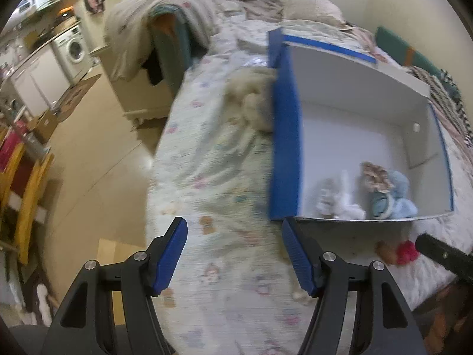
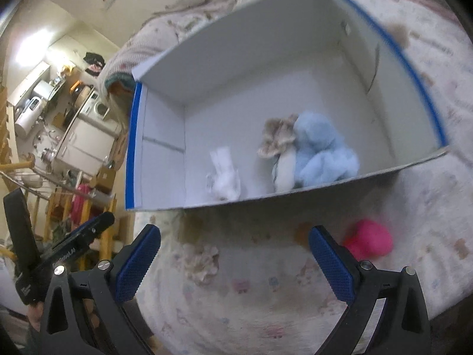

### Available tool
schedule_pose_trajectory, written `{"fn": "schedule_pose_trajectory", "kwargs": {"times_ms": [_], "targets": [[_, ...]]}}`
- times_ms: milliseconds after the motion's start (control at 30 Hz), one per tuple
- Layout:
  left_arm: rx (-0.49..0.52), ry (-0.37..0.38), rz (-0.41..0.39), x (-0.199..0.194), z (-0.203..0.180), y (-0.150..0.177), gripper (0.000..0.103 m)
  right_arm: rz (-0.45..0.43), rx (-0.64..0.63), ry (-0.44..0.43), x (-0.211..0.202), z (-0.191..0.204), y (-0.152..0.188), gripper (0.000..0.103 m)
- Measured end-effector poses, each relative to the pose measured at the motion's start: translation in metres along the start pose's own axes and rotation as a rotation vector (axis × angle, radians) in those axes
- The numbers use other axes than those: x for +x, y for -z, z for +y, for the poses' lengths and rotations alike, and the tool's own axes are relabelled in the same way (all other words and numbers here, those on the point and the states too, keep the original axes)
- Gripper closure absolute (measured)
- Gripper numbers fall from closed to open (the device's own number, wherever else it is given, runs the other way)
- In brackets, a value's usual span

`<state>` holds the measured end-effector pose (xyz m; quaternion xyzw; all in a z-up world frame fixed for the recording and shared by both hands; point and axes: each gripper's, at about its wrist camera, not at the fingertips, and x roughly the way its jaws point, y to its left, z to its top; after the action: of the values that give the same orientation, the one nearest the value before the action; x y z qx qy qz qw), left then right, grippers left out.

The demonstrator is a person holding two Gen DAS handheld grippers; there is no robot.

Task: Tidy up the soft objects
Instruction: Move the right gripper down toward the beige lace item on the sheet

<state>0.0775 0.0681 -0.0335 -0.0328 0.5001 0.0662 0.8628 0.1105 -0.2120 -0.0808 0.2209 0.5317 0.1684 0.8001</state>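
1. The left gripper (image 1: pixel 235 254) and the right gripper (image 2: pixel 235 263) hang over the bed (image 2: pixel 266 310); both sets of jaws are spread wide and grasp nothing.
2. A pink toy (image 2: pixel 371 241) lies on the bed just before the box (image 2: pixel 236 59), half hidden behind a right jaw; a pale frilly thing (image 2: pixel 201 263) beside it is too blurred to name.
3. Inside the box sit a white toy (image 2: pixel 223 176), a blue plush (image 2: pixel 320 151) and a frilled doll (image 2: pixel 279 148); a cream plush (image 1: pixel 251 100) outside is cut off by the box wall.
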Motion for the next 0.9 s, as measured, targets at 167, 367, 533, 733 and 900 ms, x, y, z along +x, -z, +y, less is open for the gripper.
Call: {"fn": "schedule_pose_trajectory", "kwargs": {"times_ms": [167, 367, 533, 733, 900], "targets": [[-0.072, -0.013, 0.04, 0.009, 0.02, -0.002, 0.039, 0.1, -0.039, -0.039, 0.032, 0.016, 0.008, 0.01], [-0.14, 0.047, 0.093, 0.022, 0.031, 0.001, 0.039, 0.244, -0.126, 0.003, 0.09, 0.05, 0.025, 0.021], [-0.149, 0.063, 0.132, 0.033, 0.028, 0.004, 0.039, 0.321, -0.204, 0.066, 0.129, 0.068, 0.04, 0.038], [-0.12, 0.092, 0.173, 0.042, 0.018, 0.008, 0.04, 0.328, -0.295, 0.097, 0.131, 0.075, 0.05, 0.079], [-0.1, 0.158, 0.232, 0.052, 0.001, 0.011, 0.04, 0.286, -0.294, 0.074, 0.106, 0.068, 0.048, 0.08]]}}
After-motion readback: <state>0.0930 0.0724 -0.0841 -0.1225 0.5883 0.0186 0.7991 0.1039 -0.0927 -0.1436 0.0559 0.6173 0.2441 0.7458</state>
